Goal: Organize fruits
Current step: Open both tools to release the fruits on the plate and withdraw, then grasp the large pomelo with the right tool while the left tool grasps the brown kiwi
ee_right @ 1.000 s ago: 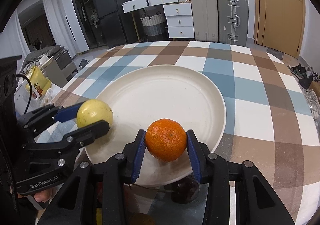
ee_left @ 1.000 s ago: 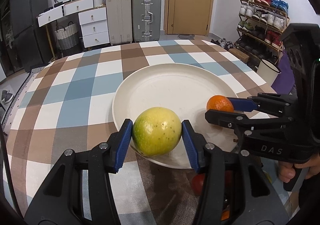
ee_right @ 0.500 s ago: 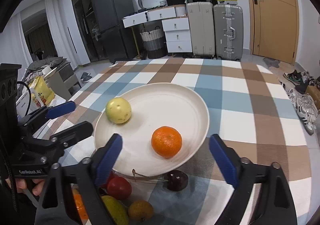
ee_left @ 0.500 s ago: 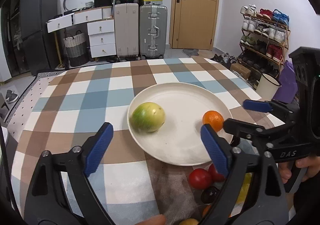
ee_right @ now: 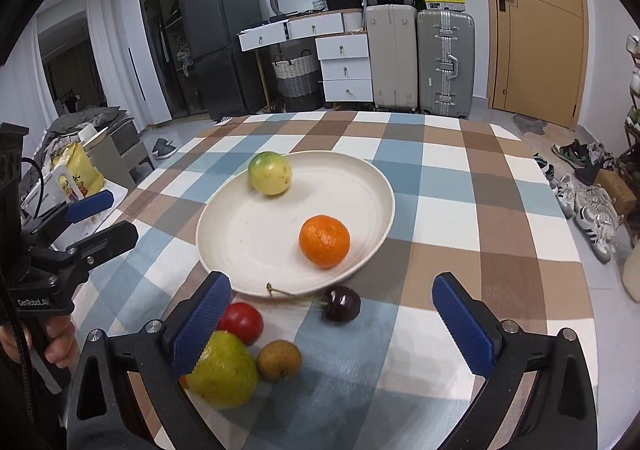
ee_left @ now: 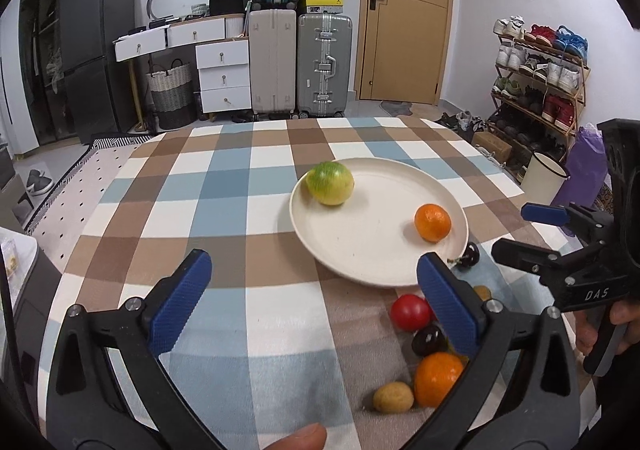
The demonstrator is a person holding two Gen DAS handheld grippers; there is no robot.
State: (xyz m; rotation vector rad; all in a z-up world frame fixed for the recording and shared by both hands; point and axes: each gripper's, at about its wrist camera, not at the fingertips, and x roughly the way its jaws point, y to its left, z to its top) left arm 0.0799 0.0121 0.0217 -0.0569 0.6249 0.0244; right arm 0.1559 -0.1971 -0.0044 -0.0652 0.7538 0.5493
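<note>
While both pairs of jaws stand wide apart with nothing between them, having just been opening, the left gripper (ee_left: 312, 286) and the right gripper (ee_right: 332, 310) hang above the near part of the checked tablecloth (ee_left: 224, 185). A cream plate (ee_right: 224, 234) lies on the cloth with two fruits on it: a yellow-green round fruit (ee_right: 269, 173) at its far left rim and a mandarin (ee_right: 324, 241) nearer its front right, the two well apart. On the cloth just before the plate lie the loose fruits: a dark cherry (ee_right: 341, 304) whose stem reaches to the plate's rim, a red tomato (ee_right: 242, 322), a green pear (ee_right: 222, 374) partly behind the right gripper's left finger, and a small brown fruit (ee_right: 279, 360) beside the pear. From the left wrist view, a second orange (ee_left: 438, 378) and another dark fruit (ee_left: 429, 338) lie in the same cluster.
</note>
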